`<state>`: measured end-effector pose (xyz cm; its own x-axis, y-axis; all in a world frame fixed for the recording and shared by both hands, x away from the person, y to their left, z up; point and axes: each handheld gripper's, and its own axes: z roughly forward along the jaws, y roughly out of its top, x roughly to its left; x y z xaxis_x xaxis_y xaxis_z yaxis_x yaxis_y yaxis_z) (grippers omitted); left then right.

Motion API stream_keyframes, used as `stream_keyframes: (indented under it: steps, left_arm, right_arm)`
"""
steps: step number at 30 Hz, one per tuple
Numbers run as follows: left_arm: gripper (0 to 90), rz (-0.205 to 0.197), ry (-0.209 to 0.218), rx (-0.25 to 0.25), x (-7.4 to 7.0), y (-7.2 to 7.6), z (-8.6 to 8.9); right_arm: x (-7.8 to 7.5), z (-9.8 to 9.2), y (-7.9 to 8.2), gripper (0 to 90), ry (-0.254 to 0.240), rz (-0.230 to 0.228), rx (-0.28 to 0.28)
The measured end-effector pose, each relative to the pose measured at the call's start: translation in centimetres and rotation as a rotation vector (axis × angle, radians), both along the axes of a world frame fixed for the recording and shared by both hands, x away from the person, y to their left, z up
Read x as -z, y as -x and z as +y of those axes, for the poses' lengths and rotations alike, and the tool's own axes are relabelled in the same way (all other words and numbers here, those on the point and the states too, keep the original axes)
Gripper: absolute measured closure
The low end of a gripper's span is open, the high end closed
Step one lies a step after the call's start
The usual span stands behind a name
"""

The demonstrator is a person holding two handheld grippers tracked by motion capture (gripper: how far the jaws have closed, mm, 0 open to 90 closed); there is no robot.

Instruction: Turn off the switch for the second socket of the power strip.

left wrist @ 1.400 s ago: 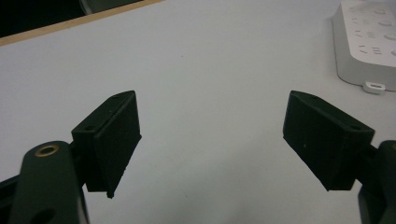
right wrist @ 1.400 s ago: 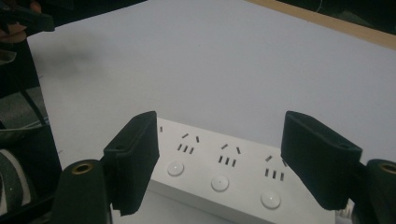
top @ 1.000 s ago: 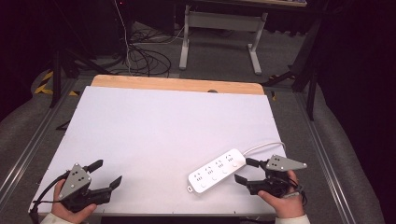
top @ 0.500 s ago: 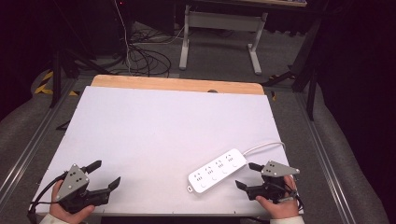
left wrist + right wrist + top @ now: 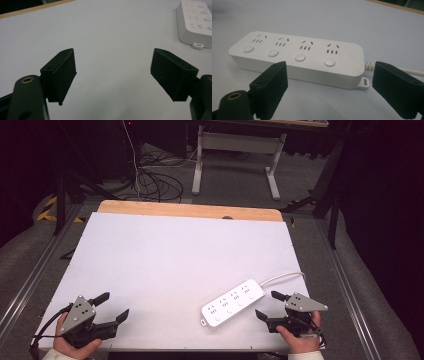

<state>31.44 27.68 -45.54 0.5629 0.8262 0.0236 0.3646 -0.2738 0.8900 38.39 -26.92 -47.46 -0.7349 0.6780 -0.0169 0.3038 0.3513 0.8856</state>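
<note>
Left claw, right claw: agape.

High view looks down; both low claw views (close up) share the power strip.

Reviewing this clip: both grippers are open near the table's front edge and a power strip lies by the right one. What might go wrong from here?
1. The power strip lies near the table's front edge; a nudge from the open right gripper might push it off.
2. Its cord runs off the right side; lifting the strip could drag or snag it.
3. The strip is long; a grasp near one end may let it tilt.
</note>
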Motion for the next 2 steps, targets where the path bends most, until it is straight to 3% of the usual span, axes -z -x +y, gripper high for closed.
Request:
stream_keyframes:
  steps: [2]
  left_arm:
    - [21.1, 0.004, -0.005, 0.008, 0.05, -0.11, 0.01]
  right_arm:
    - [-0.1, 0.0, 0.01, 13.6, -0.001, -0.004, -0.007]
